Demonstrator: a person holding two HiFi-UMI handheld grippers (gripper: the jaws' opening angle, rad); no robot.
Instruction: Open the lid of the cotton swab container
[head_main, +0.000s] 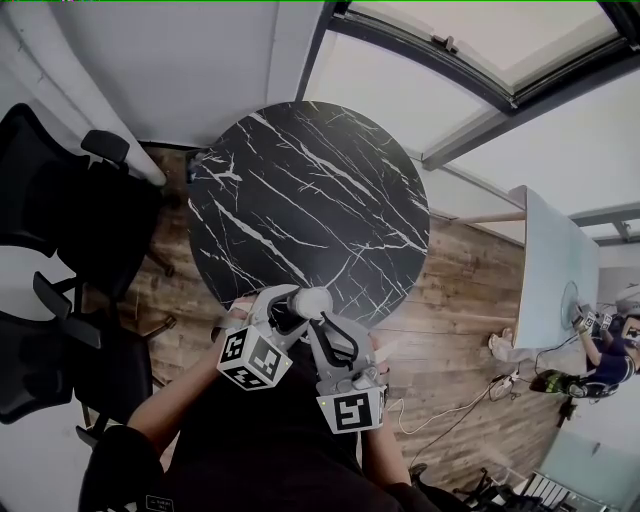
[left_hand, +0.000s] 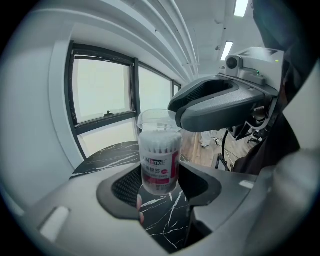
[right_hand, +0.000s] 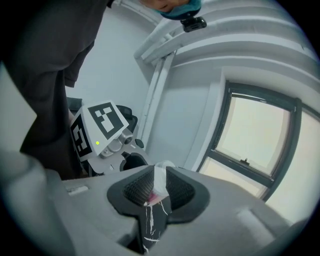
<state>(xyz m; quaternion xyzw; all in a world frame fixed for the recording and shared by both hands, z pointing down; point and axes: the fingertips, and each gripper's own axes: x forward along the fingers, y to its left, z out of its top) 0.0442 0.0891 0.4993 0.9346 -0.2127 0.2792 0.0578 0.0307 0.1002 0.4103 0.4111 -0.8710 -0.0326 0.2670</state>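
1. The left gripper has its jaws closed partway on the cotton swab container, which stands upright between the pads.
2. The right gripper reaches in from 2 o'clock in the left gripper view. Its narrow jaws pinch the clear lid.
3. The container is clear and packed with white swabs, with a red-banded label. It is held at the 6 o'clock edge of the marble table.

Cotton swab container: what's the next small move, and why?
Probably ease the right gripper upward to pop the lid off: its fingers pinch the lid's edge, and the left gripper clamps the cotton swab container by its body.
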